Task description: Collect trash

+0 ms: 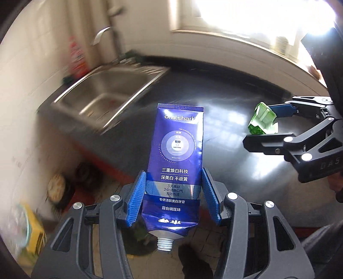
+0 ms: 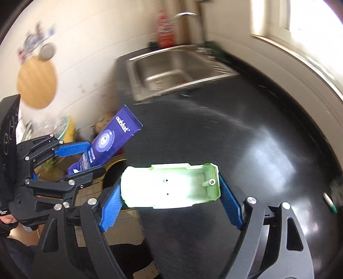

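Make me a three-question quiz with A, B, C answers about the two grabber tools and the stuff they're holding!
1. Where is the sink?
A. set into the dark counter
B. on the floor
C. hanging on the wall

2. What colour is the toothpaste tube?
A. red
B. blue
C. yellow

3. What is the right tool doing?
A. hanging open with nothing in it
B. lying on the counter
C. gripping a green plastic shell

Answers:
1 A, the steel basin sits sunk into the counter top below the faucet.
2 B, the tube in the left tool is deep blue with white print.
3 C, its blue pads press on both ends of the shell.
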